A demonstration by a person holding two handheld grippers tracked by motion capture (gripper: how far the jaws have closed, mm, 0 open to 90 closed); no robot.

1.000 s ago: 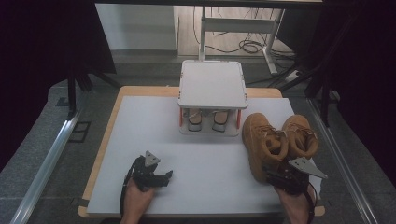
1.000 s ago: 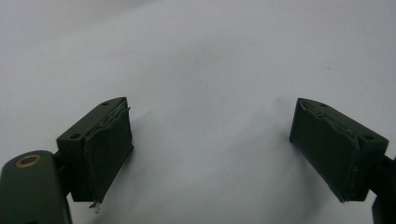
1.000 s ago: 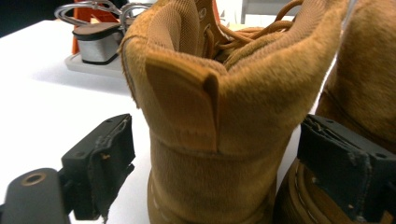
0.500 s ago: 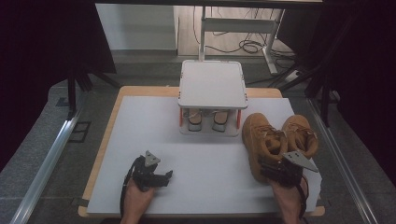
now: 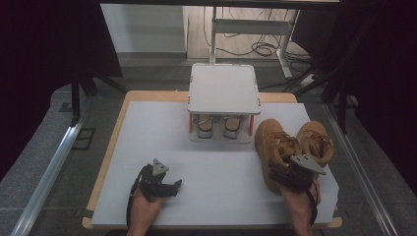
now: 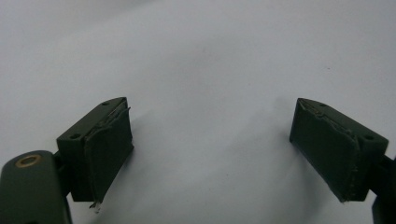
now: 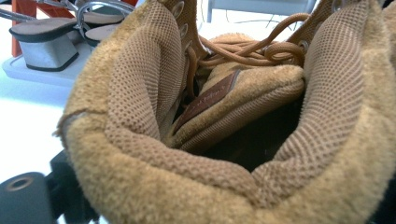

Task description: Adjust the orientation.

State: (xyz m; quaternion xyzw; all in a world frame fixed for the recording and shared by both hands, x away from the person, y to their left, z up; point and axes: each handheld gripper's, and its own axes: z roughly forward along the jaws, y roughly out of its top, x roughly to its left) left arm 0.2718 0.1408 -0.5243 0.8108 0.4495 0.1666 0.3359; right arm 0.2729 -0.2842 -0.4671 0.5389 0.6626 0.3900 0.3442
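Boots, tan and laced, stand side by side at the right of the white board [image 5: 162, 128]; the right gripper [image 5: 287, 174] is pushed up against the heel collar of the left boot [image 5: 275, 147], whose fuzzy collar and mesh lining sit right over its fingers in the right gripper view [image 7: 224, 140]. Whether those fingers are clamped on the collar or apart, I cannot tell. The other boot [image 5: 314, 142] stands just beside it. Beyond the collar, a small white rack [image 5: 223, 88] holds heeled sandals [image 7: 44, 37] on its low shelf. The left gripper [image 5: 169, 187] rests well apart, its fingers [image 6: 100, 149] spread wide over bare board, nothing between them.
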